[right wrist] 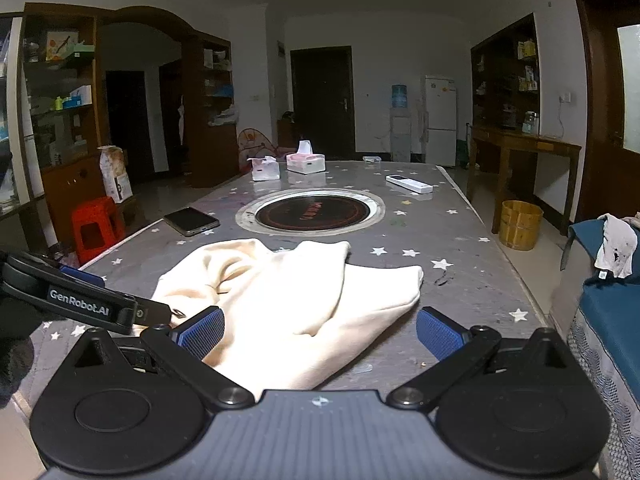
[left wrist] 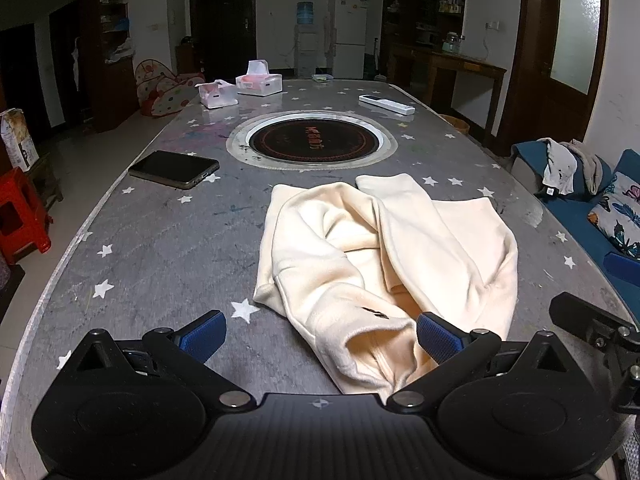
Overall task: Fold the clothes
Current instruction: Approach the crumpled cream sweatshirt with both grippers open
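While it lies crumpled on the grey star-patterned table (left wrist: 160,248), the cream garment (left wrist: 384,248) sits near the near edge, its folds heaped loosely and one sleeve-like end trailing toward the left gripper (left wrist: 320,338). That gripper is spread wide, released, its blue-padded fingers (left wrist: 204,334) set apart with the garment's near end lying between them and touching the right-hand pad; nothing is pinched. From the right wrist view, the right gripper (right wrist: 320,334) is likewise spread wide and grasping nothing, the garment's near hem running under its left pad while the right pad hovers over bare table. At 9 o'clock in that view the left gripper's body, lettered GenRobot.AI, reaches in just beside the cloth. Beyond the garment at 12 o'clock a round black cooktop (left wrist: 310,142) is set into the table. A dark phone (left wrist: 174,169) lies at 10 o'clock, a white remote (left wrist: 386,105) at 1 o'clock, and two tissue boxes (left wrist: 259,82) stand at the far end. A red stool (right wrist: 96,226) stands on the floor at 9 o'clock, and a blue sofa (right wrist: 612,320) at 3 o'clock.
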Demonstrator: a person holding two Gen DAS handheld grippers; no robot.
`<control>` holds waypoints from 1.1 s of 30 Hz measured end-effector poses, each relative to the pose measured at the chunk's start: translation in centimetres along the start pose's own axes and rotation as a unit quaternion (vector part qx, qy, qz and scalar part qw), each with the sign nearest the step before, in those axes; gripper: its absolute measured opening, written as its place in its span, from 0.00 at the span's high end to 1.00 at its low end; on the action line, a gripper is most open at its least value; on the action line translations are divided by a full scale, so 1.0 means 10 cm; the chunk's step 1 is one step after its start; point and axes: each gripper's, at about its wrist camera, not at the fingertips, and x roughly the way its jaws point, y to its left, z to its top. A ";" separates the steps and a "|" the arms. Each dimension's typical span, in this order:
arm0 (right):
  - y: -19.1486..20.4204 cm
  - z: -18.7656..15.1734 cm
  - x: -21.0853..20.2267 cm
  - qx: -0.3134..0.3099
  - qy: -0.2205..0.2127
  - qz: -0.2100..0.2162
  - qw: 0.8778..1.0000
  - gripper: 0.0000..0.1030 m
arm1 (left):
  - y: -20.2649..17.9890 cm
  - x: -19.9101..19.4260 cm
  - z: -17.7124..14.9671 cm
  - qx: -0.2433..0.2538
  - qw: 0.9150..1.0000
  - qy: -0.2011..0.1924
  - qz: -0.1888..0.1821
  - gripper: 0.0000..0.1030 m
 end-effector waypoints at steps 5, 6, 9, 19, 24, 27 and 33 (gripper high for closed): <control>0.05 -0.02 -0.02 -0.002 0.004 0.000 1.000 0.00 | -0.04 -0.03 -0.02 0.002 1.000 0.000 0.001 0.00; 0.06 -0.02 -0.02 -0.002 0.004 -0.001 1.000 0.00 | -0.05 -0.03 -0.02 0.002 1.000 0.000 0.002 0.00; 0.09 -0.03 -0.03 -0.003 0.007 -0.001 1.000 0.00 | -0.07 -0.05 -0.03 0.003 1.000 0.000 0.002 0.00; 0.14 -0.05 -0.02 -0.009 0.026 -0.005 1.000 0.00 | -0.10 -0.09 -0.10 -0.003 1.000 0.003 0.003 0.00; 0.17 -0.06 -0.01 -0.011 0.037 -0.007 0.999 0.00 | -0.10 -0.09 -0.13 -0.007 1.000 0.006 0.004 0.00; 0.18 -0.07 0.01 -0.014 0.042 -0.008 0.999 0.00 | -0.09 -0.08 -0.14 -0.009 1.000 0.009 0.004 0.00; 0.20 -0.08 0.02 -0.016 0.046 -0.006 0.999 0.00 | -0.09 -0.08 -0.15 -0.014 1.000 0.013 0.005 0.00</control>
